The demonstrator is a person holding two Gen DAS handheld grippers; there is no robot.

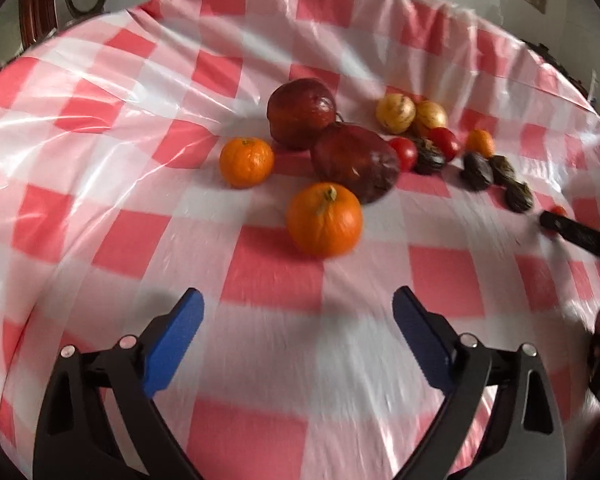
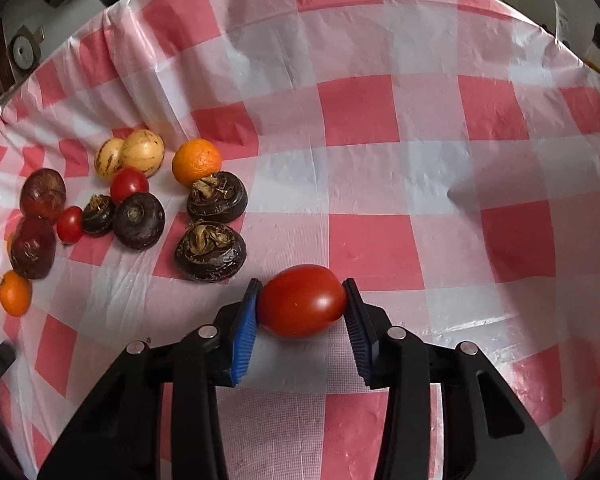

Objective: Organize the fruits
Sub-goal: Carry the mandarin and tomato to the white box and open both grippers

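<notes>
Right gripper (image 2: 302,308): fingers (image 2: 244,330) clamped on tomato (image 2: 302,306), pads on both its ends, fruit low over checked surface (image 2: 380,240). Keep squeeze light, skin bruises easily. Lift straight before carrying. Left gripper (image 1: 298,312): fingers spread, empty; nearest orange (image 1: 324,220) just ahead of tips.

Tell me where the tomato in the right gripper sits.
Right wrist view, lower centre: tomato clamped between the right gripper pads, just right of the nearest water chestnut.
</notes>
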